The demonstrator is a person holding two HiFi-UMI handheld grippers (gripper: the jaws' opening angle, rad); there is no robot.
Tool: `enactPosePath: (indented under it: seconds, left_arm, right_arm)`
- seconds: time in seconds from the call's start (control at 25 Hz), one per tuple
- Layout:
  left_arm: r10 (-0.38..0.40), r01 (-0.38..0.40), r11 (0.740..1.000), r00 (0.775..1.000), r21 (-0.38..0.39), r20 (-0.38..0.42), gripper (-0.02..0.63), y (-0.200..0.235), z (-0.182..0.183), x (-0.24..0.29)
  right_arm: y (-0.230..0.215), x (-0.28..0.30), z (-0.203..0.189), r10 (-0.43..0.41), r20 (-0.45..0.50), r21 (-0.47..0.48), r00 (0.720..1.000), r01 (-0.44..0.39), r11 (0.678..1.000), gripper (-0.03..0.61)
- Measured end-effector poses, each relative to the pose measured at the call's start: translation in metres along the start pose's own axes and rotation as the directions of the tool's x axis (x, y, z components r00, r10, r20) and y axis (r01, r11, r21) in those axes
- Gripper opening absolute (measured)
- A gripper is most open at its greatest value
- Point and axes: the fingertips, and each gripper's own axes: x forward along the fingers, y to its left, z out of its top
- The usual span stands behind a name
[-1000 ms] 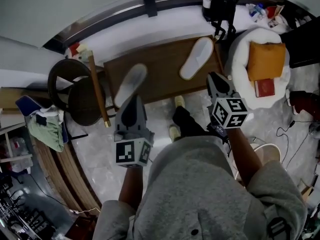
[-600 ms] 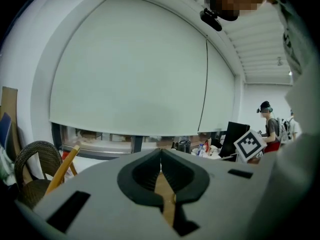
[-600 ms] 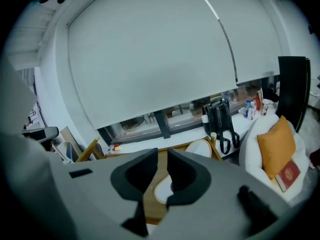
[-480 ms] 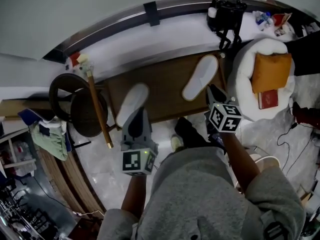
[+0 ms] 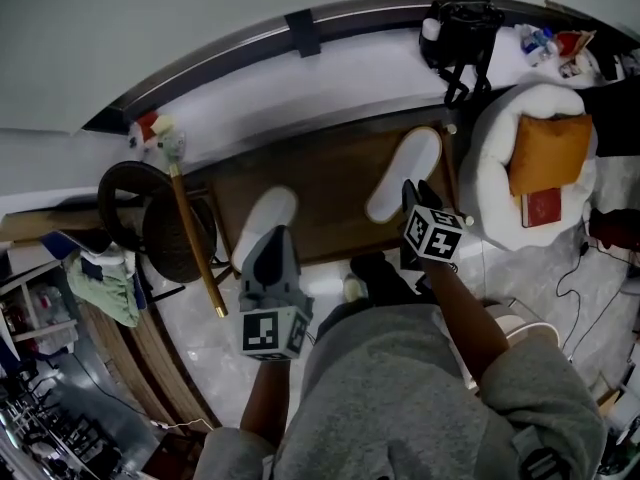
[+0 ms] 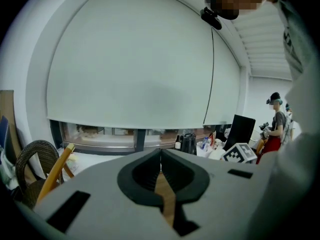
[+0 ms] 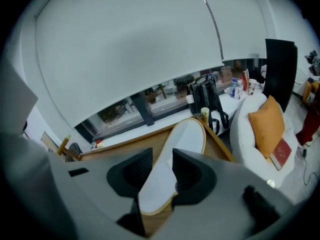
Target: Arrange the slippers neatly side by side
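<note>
Two white slippers lie apart on a brown wooden table (image 5: 330, 183). The left slipper (image 5: 264, 218) is near its front left edge, the right slipper (image 5: 405, 171) further back at the right, angled. My left gripper (image 5: 270, 234) hovers over the left slipper's heel, shut and empty; in the left gripper view (image 6: 161, 156) only a brown sliver shows past the jaws. My right gripper (image 5: 411, 192) is at the right slipper's heel. Its jaws (image 7: 162, 158) are opening, with the right slipper (image 7: 177, 149) seen between them and the pads not pressing on it.
A dark wicker stool (image 5: 150, 203) and a wooden-handled broom (image 5: 192, 230) stand left of the table. A white armchair (image 5: 500, 168) with an orange cushion (image 5: 548, 140) and a red book (image 5: 541, 208) is at the right. A black bag (image 5: 462, 26) sits on the window ledge behind.
My right gripper has moved forward to the right slipper's heel and its jaws have parted. The left gripper has stayed shut near the left slipper.
</note>
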Motion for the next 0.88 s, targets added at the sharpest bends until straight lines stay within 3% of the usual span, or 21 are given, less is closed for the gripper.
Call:
enactPosePath:
  seconds: [0.4,0.6,0.72,0.88]
  left_arm:
    - [0.032,-0.032,0.999,0.999,-0.021,0.007,0.015,0.012,-0.001,0.021]
    - [0.050,-0.052,0.998,0.997,-0.034,-0.062,0.015,0.013,-0.008,0.019]
    - [0.054,-0.055,0.998,0.998,-0.029,-0.036,0.015,0.013,-0.003,0.021]
    - [0.064,-0.064,0.997,0.998,-0.031,-0.012,0.015,0.014,-0.002,0.019]
  right_arm:
    - [-0.030,0.051,-0.013,-0.166,-0.055,0.045,0.985,0.169,0.985,0.115]
    - [-0.035,0.061,-0.021,-0.202,-0.072,0.076,0.977,0.207,0.975,0.115]
    - [-0.036,0.065,-0.021,-0.223,-0.080,0.069,0.972,0.228,0.971,0.114]
    - [-0.036,0.064,-0.019,-0.236,-0.081,0.029,0.968,0.239,0.971,0.049]
